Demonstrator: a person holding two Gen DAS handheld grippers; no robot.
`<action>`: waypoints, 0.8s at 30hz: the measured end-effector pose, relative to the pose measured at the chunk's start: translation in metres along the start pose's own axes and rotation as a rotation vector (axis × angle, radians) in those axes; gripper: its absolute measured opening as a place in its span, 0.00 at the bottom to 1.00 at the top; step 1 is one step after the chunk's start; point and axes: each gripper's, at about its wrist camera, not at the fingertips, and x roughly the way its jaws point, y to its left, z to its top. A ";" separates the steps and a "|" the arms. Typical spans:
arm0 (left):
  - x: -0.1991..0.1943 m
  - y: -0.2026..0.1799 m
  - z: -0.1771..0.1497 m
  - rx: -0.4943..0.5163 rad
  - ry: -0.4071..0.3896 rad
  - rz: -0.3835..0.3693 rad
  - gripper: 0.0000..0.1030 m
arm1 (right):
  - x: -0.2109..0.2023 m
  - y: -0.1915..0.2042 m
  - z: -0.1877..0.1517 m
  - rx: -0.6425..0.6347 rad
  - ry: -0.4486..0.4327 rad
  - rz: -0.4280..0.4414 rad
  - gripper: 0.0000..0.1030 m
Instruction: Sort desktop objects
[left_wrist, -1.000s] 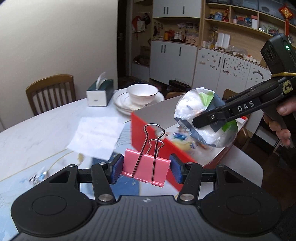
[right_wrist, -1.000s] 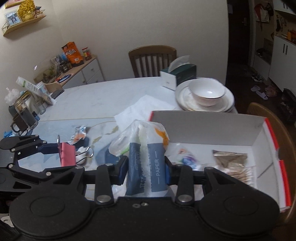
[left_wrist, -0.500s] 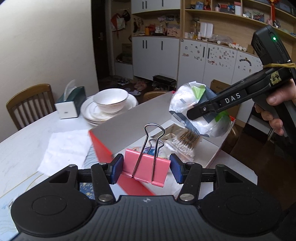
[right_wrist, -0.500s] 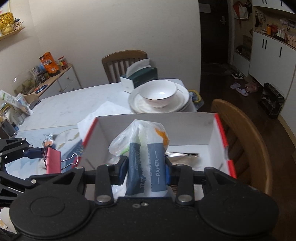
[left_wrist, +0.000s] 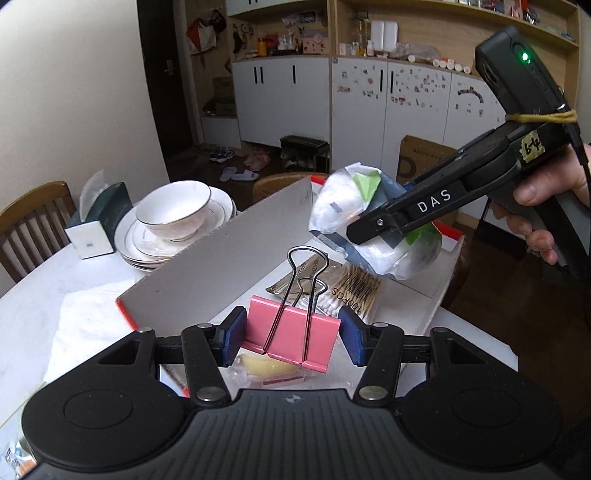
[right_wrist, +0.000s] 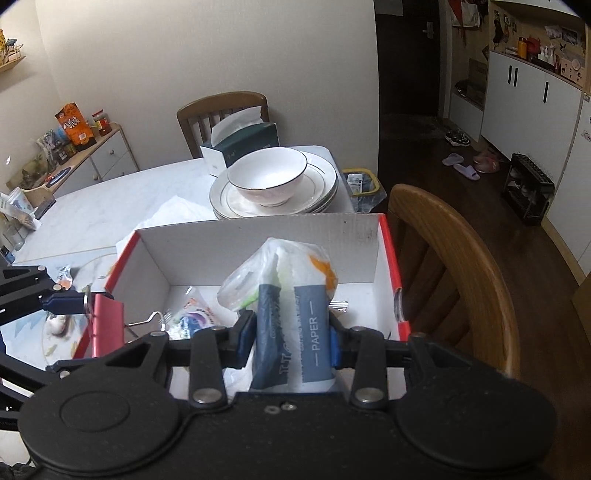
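My left gripper (left_wrist: 291, 334) is shut on a pink binder clip (left_wrist: 291, 338) and holds it above the near end of the red-edged cardboard box (left_wrist: 229, 258). My right gripper (right_wrist: 286, 338) is shut on a plastic-wrapped tissue pack (right_wrist: 291, 314) marked PAPER and holds it over the box (right_wrist: 258, 240). In the left wrist view the tissue pack (left_wrist: 354, 225) hangs above a bag of cotton swabs (left_wrist: 351, 291). In the right wrist view the clip (right_wrist: 107, 321) shows at the box's left wall.
A bowl on stacked plates (right_wrist: 273, 184) and a tissue box (right_wrist: 240, 147) stand beyond the box. White paper (left_wrist: 85, 325) lies left of it. A wooden chair (right_wrist: 461, 266) stands at the table's right edge. Small wrapped items (right_wrist: 195, 317) lie in the box.
Both grippers have moved right and forward over the box with their loads. The clip now hangs inside the box's outline, and the tissue pack is above its middle.
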 end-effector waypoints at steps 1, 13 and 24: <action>0.004 -0.001 0.001 0.002 0.009 0.000 0.52 | 0.002 -0.001 0.001 -0.003 0.002 0.002 0.36; 0.049 0.005 0.019 0.066 0.064 0.032 0.52 | 0.032 -0.006 0.012 -0.067 0.065 -0.010 0.36; 0.075 0.021 0.027 0.042 0.113 0.057 0.52 | 0.052 -0.009 0.025 -0.124 0.103 -0.006 0.36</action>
